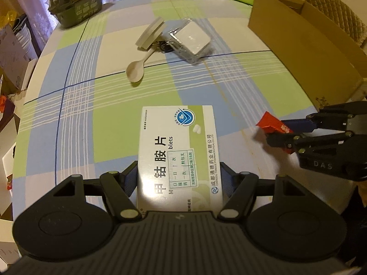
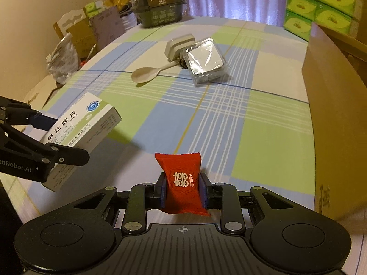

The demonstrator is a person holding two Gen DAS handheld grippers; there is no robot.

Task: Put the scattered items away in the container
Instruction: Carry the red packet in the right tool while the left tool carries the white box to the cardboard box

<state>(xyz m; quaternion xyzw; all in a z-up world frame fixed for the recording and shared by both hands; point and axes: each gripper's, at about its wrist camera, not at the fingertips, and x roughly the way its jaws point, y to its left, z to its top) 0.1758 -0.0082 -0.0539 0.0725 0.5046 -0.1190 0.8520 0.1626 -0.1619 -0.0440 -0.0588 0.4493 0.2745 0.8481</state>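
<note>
Holding the medicine box [image 1: 179, 151] between its blue pads, my left gripper [image 1: 179, 178] is clamped on the box's two long sides, and the box sits lifted off the checked tablecloth [image 1: 114, 119], as the right wrist view shows by the shadow beneath it. My right gripper [image 2: 182, 191] is closed narrow on a red candy packet [image 2: 182, 181], pinching it at the middle so that its crimped ends stick out above and below the pads. The two grippers are near each other, box to the left, packet to the right. Further out on the cloth lies a pale plastic spoon [image 1: 137, 70], bowl toward me. Just beyond its handle I see a small grey-white case [image 1: 150, 34] tilted on edge, touching a square item in clear wrap [image 1: 191, 40]. The open cardboard box [image 1: 305, 50] stands along the right side of the table. At the far edge rests a dark green food container [image 1: 75, 2].
</note>
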